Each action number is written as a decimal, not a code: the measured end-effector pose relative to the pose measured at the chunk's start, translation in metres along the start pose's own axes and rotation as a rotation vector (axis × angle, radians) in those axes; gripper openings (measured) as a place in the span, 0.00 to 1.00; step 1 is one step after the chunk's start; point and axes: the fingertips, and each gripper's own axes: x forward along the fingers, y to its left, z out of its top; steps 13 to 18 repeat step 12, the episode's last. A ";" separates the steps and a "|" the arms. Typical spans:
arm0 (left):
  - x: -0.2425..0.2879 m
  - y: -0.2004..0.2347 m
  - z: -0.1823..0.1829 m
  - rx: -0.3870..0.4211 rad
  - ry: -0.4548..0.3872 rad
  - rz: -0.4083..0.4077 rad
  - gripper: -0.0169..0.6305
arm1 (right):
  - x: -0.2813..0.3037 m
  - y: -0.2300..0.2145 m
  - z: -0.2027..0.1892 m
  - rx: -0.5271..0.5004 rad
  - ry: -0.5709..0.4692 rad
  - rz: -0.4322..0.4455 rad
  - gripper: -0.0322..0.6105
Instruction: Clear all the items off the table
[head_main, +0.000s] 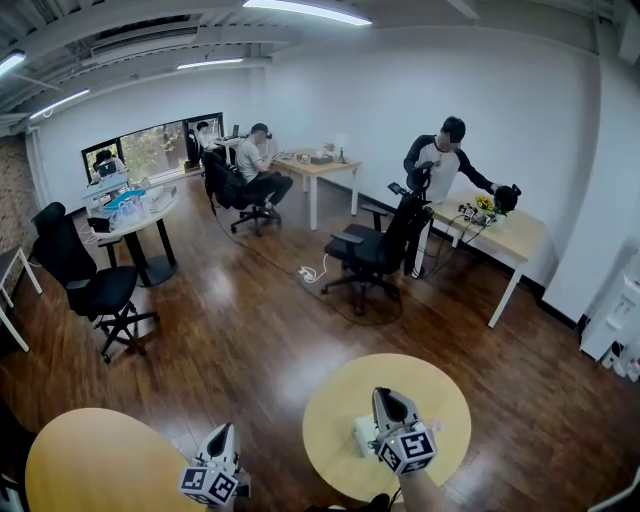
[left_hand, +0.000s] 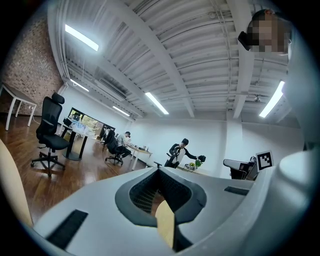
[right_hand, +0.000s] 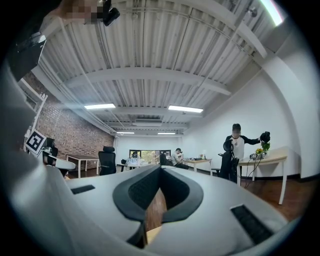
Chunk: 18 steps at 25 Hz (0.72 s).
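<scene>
Shut, empty right hand-held gripper w/ white item just beside it on round table; left hand-held gripper shut.

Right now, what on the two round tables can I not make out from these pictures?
Head view: the right gripper covers part of the pale item on the right round table; too small to name.
Head view: bottom edge cuts off the left round table.

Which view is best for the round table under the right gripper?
Head view: the round table shows nearly whole from above, right gripper over it. Right gripper view gives only a tan sliver below its jaws; left gripper view: can't tell.
</scene>
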 end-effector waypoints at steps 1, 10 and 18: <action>-0.001 0.000 0.000 0.001 -0.001 0.001 0.01 | -0.001 0.000 -0.001 0.001 0.003 0.001 0.05; -0.001 -0.010 0.002 0.018 -0.003 -0.025 0.01 | -0.006 0.007 -0.007 -0.004 0.026 0.018 0.05; -0.002 -0.010 0.004 0.016 -0.007 -0.029 0.01 | -0.006 0.010 -0.010 0.002 0.035 0.018 0.05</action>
